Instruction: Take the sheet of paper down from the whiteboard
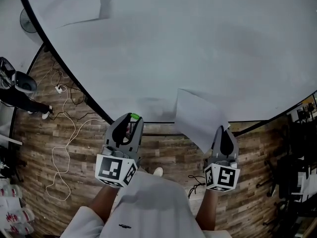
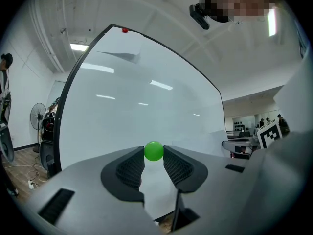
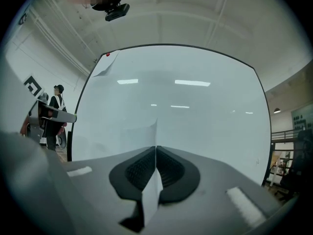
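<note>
Now the right gripper [image 3: 156,152] is clenched on the sheet of paper [image 1: 198,115]: its two jaws are pressed together with the thin sheet caught edge-on between them. From the head view the paper stands up out of that gripper in front of the lower edge of the whiteboard [image 1: 208,43], one corner pointing up over the board's face. Whether its far edge touches the board I cannot tell.

The left gripper [image 1: 130,123] grasps a small green ball [image 2: 154,151], nipped between the very tips of its jaws, which stand fairly wide around it. It points at the whiteboard, left of the paper and well apart from the right gripper.

High in the board's far corner hangs a second sheet [image 1: 69,4], one corner curling away, with a red dot [image 2: 125,30] on the board's edge just above it. Below the board lies a wooden floor [image 1: 163,152] with loose white cable [image 1: 64,152] trailing across it. A person [image 3: 57,106] stands off to the left of the board.
</note>
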`<state>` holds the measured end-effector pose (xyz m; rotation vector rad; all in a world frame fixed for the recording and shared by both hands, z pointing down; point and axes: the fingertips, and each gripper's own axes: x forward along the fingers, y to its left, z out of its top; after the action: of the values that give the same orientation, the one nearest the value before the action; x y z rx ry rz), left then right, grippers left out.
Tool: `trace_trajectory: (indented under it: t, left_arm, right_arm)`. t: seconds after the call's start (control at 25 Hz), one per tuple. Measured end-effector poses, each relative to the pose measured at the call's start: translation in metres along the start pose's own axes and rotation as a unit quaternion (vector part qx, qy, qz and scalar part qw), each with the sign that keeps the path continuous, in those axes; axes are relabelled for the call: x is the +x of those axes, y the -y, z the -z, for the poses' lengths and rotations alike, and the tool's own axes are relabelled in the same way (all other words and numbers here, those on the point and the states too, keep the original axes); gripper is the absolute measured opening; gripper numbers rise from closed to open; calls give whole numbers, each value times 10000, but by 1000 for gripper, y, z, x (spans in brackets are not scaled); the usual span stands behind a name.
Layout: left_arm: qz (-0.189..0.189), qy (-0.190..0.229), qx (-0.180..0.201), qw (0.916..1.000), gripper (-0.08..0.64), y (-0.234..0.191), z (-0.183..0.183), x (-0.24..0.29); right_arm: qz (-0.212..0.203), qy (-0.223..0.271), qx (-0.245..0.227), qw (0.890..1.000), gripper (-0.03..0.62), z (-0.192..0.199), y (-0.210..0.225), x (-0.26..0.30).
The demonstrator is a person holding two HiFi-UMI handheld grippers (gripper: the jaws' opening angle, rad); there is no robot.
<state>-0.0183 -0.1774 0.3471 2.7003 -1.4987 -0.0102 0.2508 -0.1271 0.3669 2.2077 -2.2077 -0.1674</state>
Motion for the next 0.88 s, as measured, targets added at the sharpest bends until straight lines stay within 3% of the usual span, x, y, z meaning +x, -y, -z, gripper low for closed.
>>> trace_trajectory:
  t: [0.88]
  left_arm:
    - [12,-62,-8,10000,127,8,7,-2]
  right_arm:
    - [-306,19,-96,9995,11,-5,-11,4]
